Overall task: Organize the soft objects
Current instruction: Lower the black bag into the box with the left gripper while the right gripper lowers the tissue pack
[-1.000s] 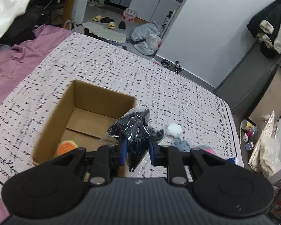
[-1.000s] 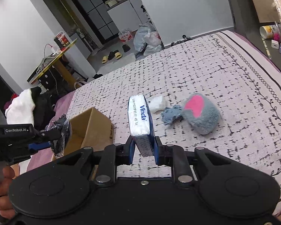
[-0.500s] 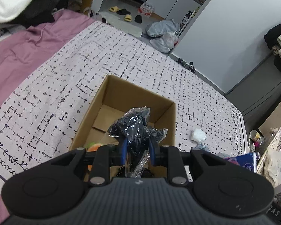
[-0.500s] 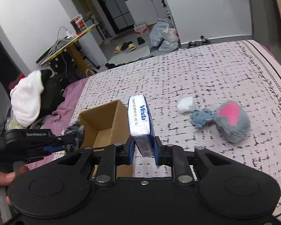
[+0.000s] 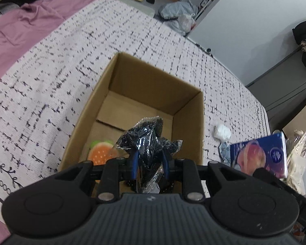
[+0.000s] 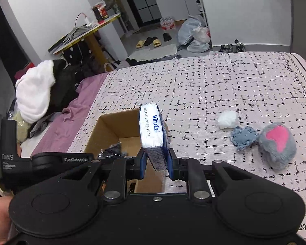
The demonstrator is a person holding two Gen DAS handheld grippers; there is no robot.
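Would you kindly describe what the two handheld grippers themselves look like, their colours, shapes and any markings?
Both are matte black plastic. The left gripper has a ribbed grey-black top, two round discs on broad lobes, silver screws and blue jaws. The right gripper is built the same, with blue jaws too. In the right wrist view the left one's side shows pale lettering, including "DAS". No cables or sleeves are visible.

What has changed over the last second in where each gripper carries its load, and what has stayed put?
The left gripper has carried the black bag from beside the cardboard box to above its opening. The right gripper has brought the Vinda tissue pack toward the box. Both grips stay shut; the burger toy stays inside.
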